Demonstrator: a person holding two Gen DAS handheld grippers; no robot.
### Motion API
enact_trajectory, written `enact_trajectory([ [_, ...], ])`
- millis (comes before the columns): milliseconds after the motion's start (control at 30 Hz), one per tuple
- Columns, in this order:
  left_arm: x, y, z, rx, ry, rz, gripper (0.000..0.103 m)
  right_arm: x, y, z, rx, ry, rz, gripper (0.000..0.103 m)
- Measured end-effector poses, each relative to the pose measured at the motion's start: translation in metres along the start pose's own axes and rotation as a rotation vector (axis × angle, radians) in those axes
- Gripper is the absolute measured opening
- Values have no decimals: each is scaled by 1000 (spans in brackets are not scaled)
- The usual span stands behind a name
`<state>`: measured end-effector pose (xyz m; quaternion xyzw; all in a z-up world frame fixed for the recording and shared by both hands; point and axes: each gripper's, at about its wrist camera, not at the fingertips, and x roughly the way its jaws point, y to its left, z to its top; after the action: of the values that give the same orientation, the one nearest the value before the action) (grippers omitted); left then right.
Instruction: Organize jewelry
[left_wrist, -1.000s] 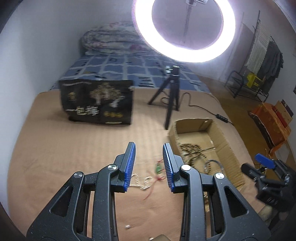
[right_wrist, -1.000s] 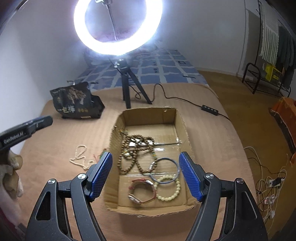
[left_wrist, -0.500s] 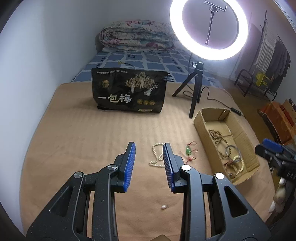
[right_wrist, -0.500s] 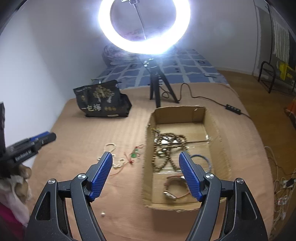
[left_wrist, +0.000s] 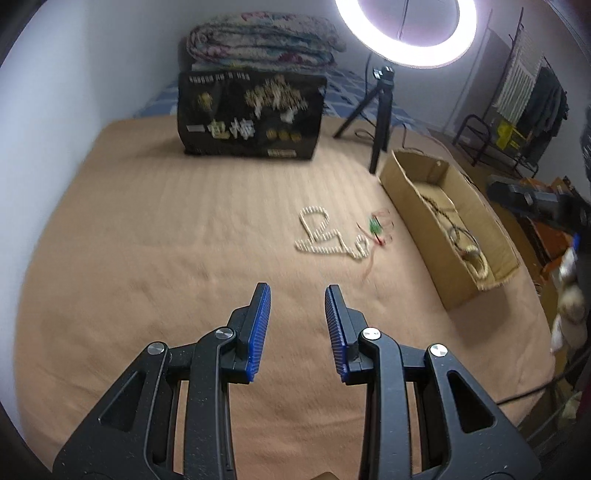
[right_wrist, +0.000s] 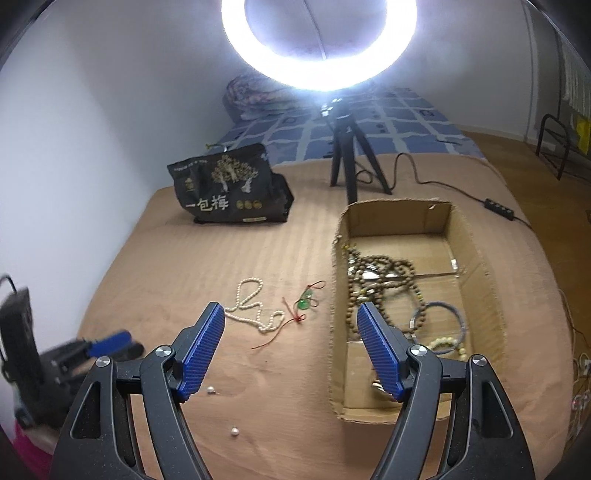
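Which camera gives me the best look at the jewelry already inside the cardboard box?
The right wrist view: it looks down into the cardboard box, showing the brown bead strand, blue bangle and pale bead bracelet. The left wrist view sees the box from its side, blurred, so the contents are mostly indistinct.

The left gripper pointed steeply down, its blue pads a narrow gap apart with nothing between them. In the right wrist view it showed blurred at 8 o'clock. The right gripper also tilted downward, jaws spread wide and empty. In the left wrist view it sat at 3 o'clock, a gloved hand behind it.
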<state>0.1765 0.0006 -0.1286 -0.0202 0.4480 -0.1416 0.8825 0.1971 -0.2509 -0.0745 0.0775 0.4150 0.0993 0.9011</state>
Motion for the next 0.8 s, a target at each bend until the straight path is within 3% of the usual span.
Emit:
enact_trajectory([
  [267, 18, -12, -30, 22, 54, -74, 30, 36, 15, -2, 9, 45, 61, 74],
  [567, 39, -10, -42, 10, 102, -103, 30, 94, 37, -6, -2, 119, 106, 74],
  [800, 42, -2, -41, -8, 113, -104, 30, 142, 43, -5, 12, 195, 66, 74],
])
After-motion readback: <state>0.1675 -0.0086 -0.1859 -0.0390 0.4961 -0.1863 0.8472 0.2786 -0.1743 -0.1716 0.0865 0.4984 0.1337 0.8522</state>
